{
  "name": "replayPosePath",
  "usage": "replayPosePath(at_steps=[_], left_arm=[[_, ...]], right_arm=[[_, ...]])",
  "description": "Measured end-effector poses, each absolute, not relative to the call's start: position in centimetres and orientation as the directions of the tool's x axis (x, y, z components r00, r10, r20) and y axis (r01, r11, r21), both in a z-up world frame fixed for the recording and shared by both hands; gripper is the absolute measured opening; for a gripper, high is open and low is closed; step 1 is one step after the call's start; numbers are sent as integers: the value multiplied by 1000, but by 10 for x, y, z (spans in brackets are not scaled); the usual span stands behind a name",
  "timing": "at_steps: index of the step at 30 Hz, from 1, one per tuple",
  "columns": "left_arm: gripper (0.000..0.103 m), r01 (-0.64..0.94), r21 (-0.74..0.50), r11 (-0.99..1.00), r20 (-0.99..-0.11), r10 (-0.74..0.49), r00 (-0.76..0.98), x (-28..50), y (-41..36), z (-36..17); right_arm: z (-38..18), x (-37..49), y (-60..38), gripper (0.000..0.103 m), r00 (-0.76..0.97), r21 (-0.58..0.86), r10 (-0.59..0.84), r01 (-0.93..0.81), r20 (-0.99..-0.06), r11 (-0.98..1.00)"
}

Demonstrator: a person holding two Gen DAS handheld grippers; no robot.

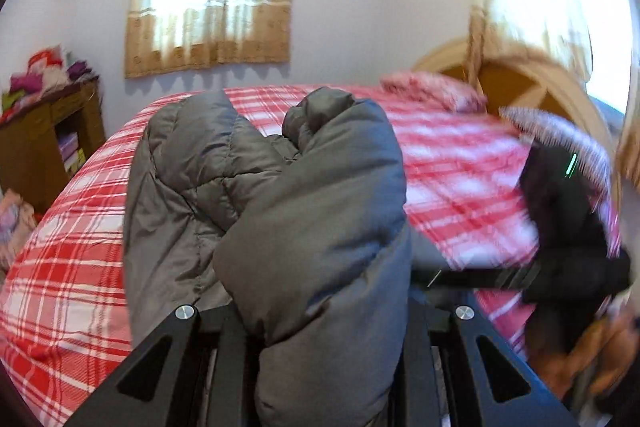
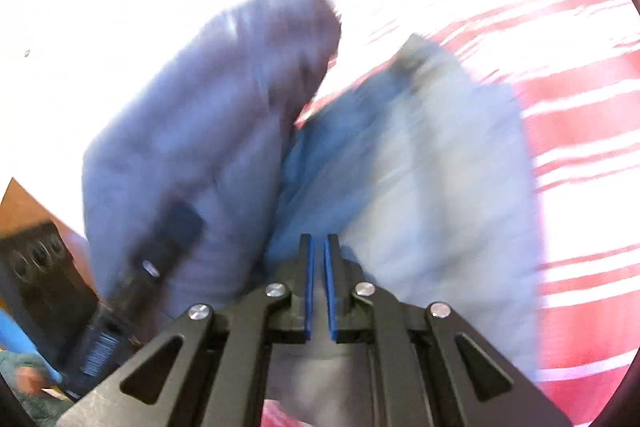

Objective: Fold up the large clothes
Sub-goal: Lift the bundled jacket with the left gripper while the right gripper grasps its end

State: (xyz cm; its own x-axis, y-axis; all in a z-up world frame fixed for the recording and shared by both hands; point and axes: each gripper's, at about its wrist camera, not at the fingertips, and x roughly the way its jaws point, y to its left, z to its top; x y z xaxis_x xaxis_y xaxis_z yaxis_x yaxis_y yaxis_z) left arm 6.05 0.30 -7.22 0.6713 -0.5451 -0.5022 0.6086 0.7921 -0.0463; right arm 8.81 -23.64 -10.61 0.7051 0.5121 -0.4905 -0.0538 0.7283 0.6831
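No readable text, brand or number anywhere. Only a barcode-like striped label [image 2: 97,354] on the other gripper, too blurred to read.

Left gripper [image 1: 320,311] clamps cloth; right gripper [image 2: 319,239] fingers nearly closed, empty.

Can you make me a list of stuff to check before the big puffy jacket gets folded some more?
1. Left gripper holds the grey puffer jacket: ok, fabric is bunched between its fingers.
2. Right gripper has a grip: cannot tell; its blue pads are nearly together, and the view is too blurred to tell whether fabric sits between them.
3. Jacket lies flat: not ok, it is lifted and bunched up.
4. Space on the red plaid bedspread: ok, bare on both sides.
5. Pillow out of the way: ok, it is at the far end.
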Motion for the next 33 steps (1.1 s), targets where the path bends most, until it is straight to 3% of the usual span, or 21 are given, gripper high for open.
replayPosePath(at_steps=[4, 6, 8, 14, 16, 17, 18, 21, 26, 28, 30, 33], left_arm=[[21, 639, 93, 764, -555, -493, 670, 50, -30, -94], [21, 656, 142, 741, -567, -482, 667, 43, -40, -103], [21, 672, 158, 724, -580, -483, 656, 39, -47, -111], [21, 686, 194, 701, -597, -470, 650, 40, -53, -118], [21, 688, 197, 698, -600, -469, 648, 39, -54, -119], [21, 689, 200, 697, -603, -467, 647, 38, -55, -120], [21, 691, 207, 692, -605, -464, 647, 38, -58, -121], [21, 701, 231, 674, -608, -463, 645, 34, -61, -125], [22, 712, 244, 659, -612, -465, 640, 29, -63, -130], [23, 723, 266, 638, -616, -465, 636, 28, -63, -129], [27, 733, 282, 619, -621, -465, 631, 24, -61, -127], [32, 757, 306, 578, -631, -472, 616, 15, -56, -123]], right_arm=[[-99, 72, -271, 22, 731, 636, 431, 5, -528, 771], [-93, 64, -286, 37, 756, 643, 411, 18, -510, 766], [-89, 61, -294, 47, 773, 660, 410, 15, -485, 751], [-52, 76, -279, 48, 788, 628, 417, -49, -453, 777], [-48, 80, -272, 36, 785, 589, 418, -86, -457, 804], [-51, 86, -268, 18, 769, 587, 449, -121, -455, 801], [-52, 92, -261, 13, 748, 583, 476, -149, -462, 799], [-60, 103, -253, 13, 726, 570, 507, -193, -465, 799], [-101, 112, -252, 12, 658, 550, 477, -112, -583, 827], [-120, 113, -255, 7, 640, 552, 467, -80, -611, 830], [-138, 110, -261, 0, 623, 589, 487, -53, -612, 807], [-156, 109, -267, 0, 614, 649, 529, -35, -586, 760]])
